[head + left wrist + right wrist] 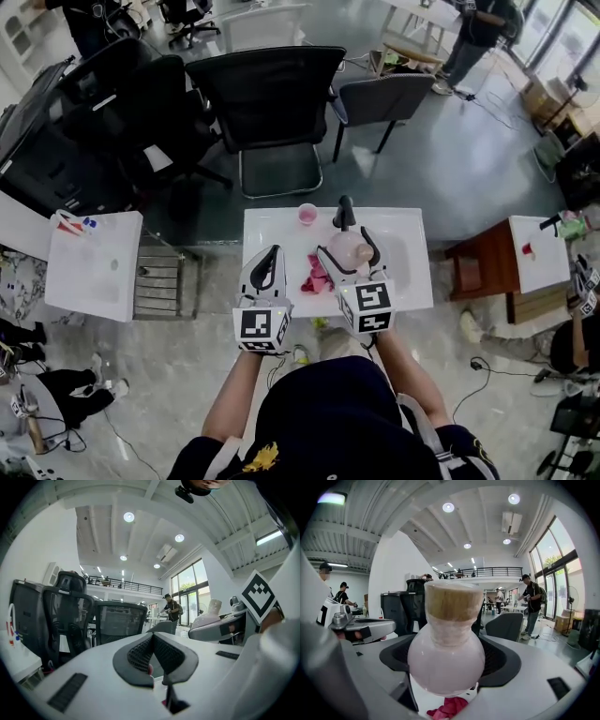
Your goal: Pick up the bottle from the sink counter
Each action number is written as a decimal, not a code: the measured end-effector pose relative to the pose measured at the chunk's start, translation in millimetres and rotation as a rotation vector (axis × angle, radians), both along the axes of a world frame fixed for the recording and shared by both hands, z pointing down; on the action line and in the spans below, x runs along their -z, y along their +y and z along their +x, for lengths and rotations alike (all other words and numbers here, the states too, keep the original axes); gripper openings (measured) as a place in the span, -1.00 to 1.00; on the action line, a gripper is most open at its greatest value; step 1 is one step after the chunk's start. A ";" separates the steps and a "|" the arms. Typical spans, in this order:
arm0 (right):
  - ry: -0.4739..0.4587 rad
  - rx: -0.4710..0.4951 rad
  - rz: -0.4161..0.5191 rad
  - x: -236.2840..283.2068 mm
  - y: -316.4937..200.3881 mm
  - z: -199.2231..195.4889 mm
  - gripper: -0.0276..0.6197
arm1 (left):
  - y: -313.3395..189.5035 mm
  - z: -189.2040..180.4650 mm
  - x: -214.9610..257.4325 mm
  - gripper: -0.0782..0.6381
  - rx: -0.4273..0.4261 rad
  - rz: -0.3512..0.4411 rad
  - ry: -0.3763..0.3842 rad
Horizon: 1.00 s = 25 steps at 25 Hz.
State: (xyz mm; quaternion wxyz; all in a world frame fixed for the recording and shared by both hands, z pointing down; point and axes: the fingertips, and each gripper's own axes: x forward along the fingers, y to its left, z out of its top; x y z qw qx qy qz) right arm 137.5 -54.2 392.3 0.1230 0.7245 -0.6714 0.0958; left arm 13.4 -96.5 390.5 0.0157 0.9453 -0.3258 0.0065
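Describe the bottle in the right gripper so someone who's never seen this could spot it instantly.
Start at the white sink counter with the black faucet at its back. Just before the faucet, the right gripper clasps the bottle. It alone is round-bellied and pale pink with a tan cork-like stopper; the nearby pink cup is open-topped and the pink cloth crumpled.

1. Bright and even in all three views; only soft shadows.
2. Lit from round ceiling lamps [448, 507] above and by daylight through tall windows [555, 573] at the right.
3. Mild sheen on the polished floor [487, 159] in the head view.
4. Strongly bent by the wide lens in both gripper views, with black corners; curved edges in the head view too.
5. Soft and out of focus up close on the bottle [446, 653]; sharper farther back.
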 end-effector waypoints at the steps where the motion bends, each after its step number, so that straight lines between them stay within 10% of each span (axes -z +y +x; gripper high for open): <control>1: 0.001 -0.016 0.003 2.7 7.2 2.5 0.40 | 4.5 2.5 3.8 -0.74 -0.015 0.005 0.002; 25: -0.023 -0.096 0.010 13.4 137.5 55.2 0.40 | 100.5 59.9 27.7 -0.74 -0.113 0.054 -0.052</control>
